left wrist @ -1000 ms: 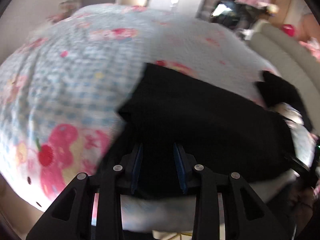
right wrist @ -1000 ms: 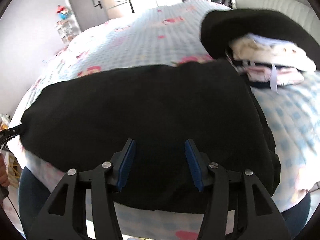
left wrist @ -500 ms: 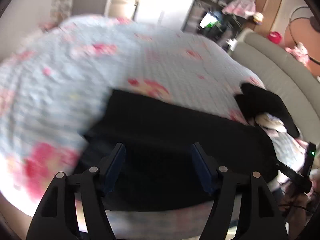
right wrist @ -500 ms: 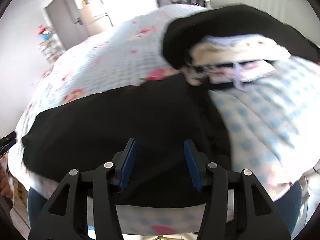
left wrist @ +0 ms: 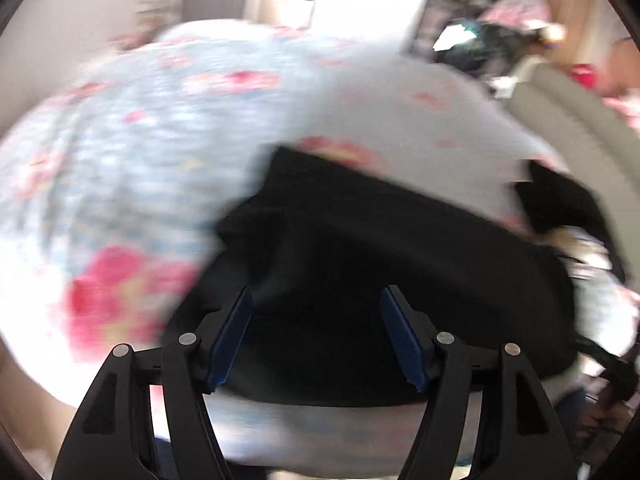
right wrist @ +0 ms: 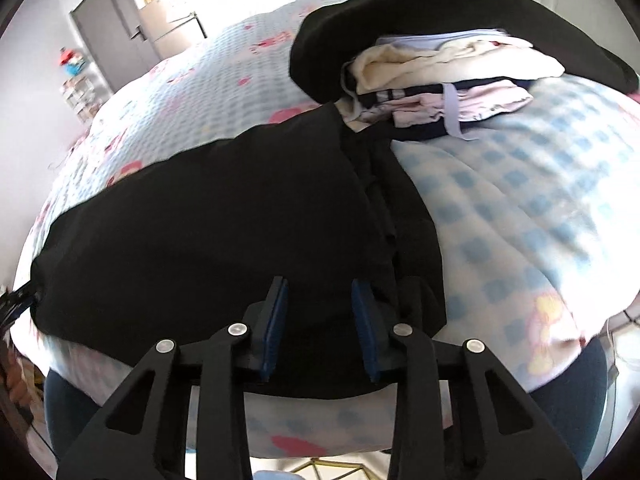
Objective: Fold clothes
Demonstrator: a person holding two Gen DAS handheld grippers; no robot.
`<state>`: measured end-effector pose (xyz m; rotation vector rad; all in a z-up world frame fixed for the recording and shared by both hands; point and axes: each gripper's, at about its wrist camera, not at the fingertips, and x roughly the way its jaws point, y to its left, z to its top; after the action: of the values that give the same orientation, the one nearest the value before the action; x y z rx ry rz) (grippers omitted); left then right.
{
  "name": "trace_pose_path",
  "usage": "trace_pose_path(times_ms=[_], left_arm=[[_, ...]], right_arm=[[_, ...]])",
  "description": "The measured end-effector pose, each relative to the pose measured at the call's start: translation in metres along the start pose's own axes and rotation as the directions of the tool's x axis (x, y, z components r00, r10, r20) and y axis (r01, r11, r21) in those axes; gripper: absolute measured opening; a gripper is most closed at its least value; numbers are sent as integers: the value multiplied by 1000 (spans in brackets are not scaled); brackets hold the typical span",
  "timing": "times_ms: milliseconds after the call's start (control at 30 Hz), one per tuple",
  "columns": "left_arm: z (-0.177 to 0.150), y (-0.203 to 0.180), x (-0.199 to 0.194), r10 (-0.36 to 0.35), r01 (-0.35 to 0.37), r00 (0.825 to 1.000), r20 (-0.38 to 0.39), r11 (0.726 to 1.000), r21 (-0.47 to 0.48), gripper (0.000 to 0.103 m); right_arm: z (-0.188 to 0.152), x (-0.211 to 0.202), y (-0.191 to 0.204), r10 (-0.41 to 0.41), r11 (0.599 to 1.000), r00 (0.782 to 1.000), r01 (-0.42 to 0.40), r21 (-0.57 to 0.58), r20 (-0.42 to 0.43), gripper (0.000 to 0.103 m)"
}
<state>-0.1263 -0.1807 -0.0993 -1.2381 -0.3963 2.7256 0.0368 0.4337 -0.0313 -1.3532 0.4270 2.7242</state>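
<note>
A black garment (right wrist: 208,224) lies folded flat near the front edge of the bed; it also shows in the blurred left wrist view (left wrist: 392,264). My left gripper (left wrist: 316,320) is open wide and empty, hovering over the garment's near left part. My right gripper (right wrist: 320,308) is open with a narrower gap, empty, over the garment's near right part, beside its bunched right edge (right wrist: 396,216).
A stack of folded clothes (right wrist: 440,80) with a black piece draped over it (right wrist: 420,4) sits at the far right of the bed. The bedspread (right wrist: 520,184) is blue-checked with pink prints. A grey door (right wrist: 108,28) stands at the back left.
The left gripper has opened wide from nearly shut and swung over the garment's left part. The right gripper has narrowed and shifted toward the garment's right edge.
</note>
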Motion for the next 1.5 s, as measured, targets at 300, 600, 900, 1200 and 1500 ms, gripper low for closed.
trace_pose_path(times_ms=[300,600,900,1200,1500], left_arm=[[-53,-89,46,-9,24,995,-102,990,139,83],[-62,-38,23,-125,121,982,-141,992,-39,86],[-39,-54,11,-235,234,971,-36,972,-14,86],[-45,-78,48,-85,95,991,-106,991,91,87],[-34,-53,11,-74,77,994,-80,997,30,87]], right_arm=[[-20,4,35,17,984,1000,-19,-176,-12,58],[-13,-10,-34,-189,982,982,189,-5,20,68],[-17,-26,-44,37,996,999,-40,85,37,67],[-35,7,-58,28,987,998,-19,159,-50,67],[-17,-19,-65,-86,989,996,83,122,16,68]])
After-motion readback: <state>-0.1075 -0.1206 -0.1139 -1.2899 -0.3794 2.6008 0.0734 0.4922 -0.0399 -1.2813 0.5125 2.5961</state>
